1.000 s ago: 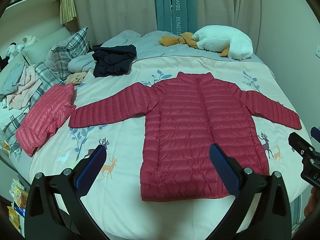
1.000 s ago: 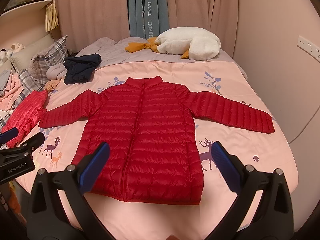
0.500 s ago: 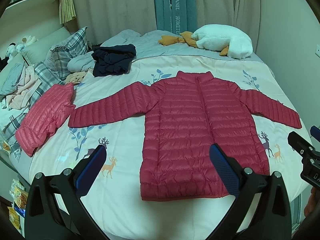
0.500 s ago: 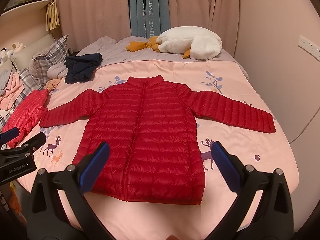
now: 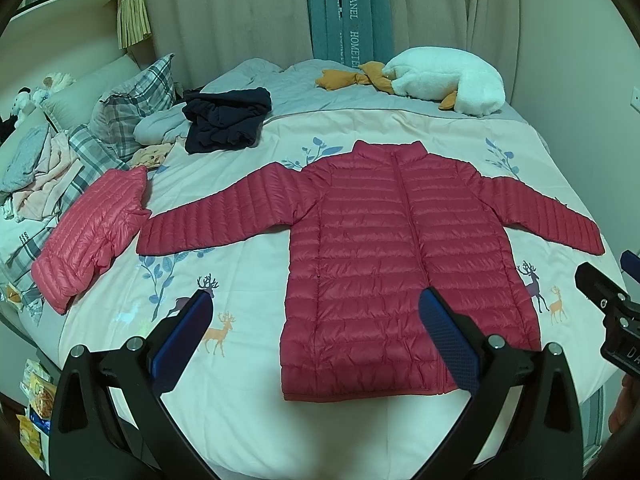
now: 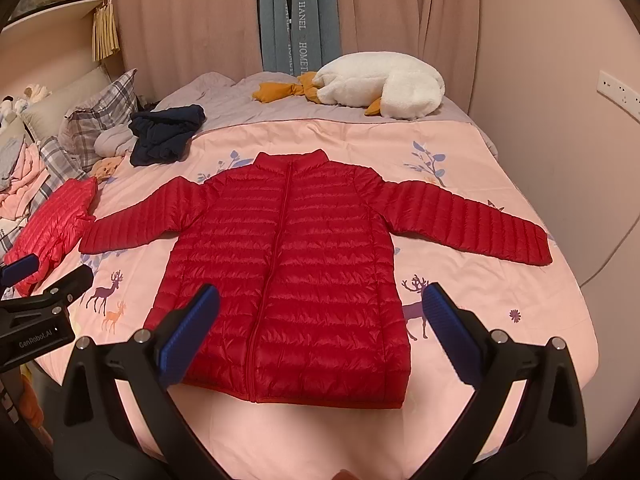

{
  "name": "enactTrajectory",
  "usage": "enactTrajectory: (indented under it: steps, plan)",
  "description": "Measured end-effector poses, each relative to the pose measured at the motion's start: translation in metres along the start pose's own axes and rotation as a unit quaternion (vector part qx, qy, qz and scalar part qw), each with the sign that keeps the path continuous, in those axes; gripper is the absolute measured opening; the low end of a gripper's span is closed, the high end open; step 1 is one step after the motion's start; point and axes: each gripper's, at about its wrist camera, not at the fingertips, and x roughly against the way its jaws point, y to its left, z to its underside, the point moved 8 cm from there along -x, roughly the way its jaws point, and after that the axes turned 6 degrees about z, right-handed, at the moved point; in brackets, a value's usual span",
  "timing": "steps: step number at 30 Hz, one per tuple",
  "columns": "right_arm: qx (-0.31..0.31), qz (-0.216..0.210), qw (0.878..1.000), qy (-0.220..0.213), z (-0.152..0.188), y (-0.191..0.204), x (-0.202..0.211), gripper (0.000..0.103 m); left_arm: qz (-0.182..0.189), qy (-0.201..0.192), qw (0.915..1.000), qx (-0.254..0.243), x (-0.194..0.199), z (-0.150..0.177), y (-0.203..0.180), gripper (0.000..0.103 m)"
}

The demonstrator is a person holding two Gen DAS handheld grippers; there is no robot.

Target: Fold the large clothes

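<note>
On the bed (image 6: 500, 320) lie two red puffer jackets (image 6: 296, 272) (image 6: 52, 224), one navy garment (image 6: 166, 132), one plush goose (image 6: 384, 84), two plaid pillows (image 5: 136, 108) (image 5: 86, 160), with two grippers (image 5: 320, 332) (image 6: 320, 320) over them.

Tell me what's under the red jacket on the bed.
The red jacket lies flat on a pink bedspread printed with deer and leaves. Any print beneath the jacket is covered.

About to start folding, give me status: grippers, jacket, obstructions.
Left gripper open, right gripper open, both empty. Red jacket flat, sleeves spread. Nothing on it.
</note>
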Motion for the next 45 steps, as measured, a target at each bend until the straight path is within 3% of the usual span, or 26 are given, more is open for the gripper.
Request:
enactTrajectory:
  steps: [39, 43, 45]
  plan:
    - [0.001, 0.001, 1.000, 0.003, 0.003, 0.001, -0.001, 0.101, 0.004, 0.004, 1.0000, 0.000, -0.003, 0.006, 0.001, 0.102]
    - [-0.001, -0.009, 1.000, 0.006, 0.005, 0.001, -0.003, 0.101, 0.038, 0.014, 0.9990, 0.017, -0.013, 0.008, 0.001, 0.102]
    - [-0.005, -0.062, 0.998, 0.010, 0.009, 0.007, -0.005, 0.101, 0.070, 0.018, 0.9966, 0.039, -0.023, 0.011, 0.003, 0.102]
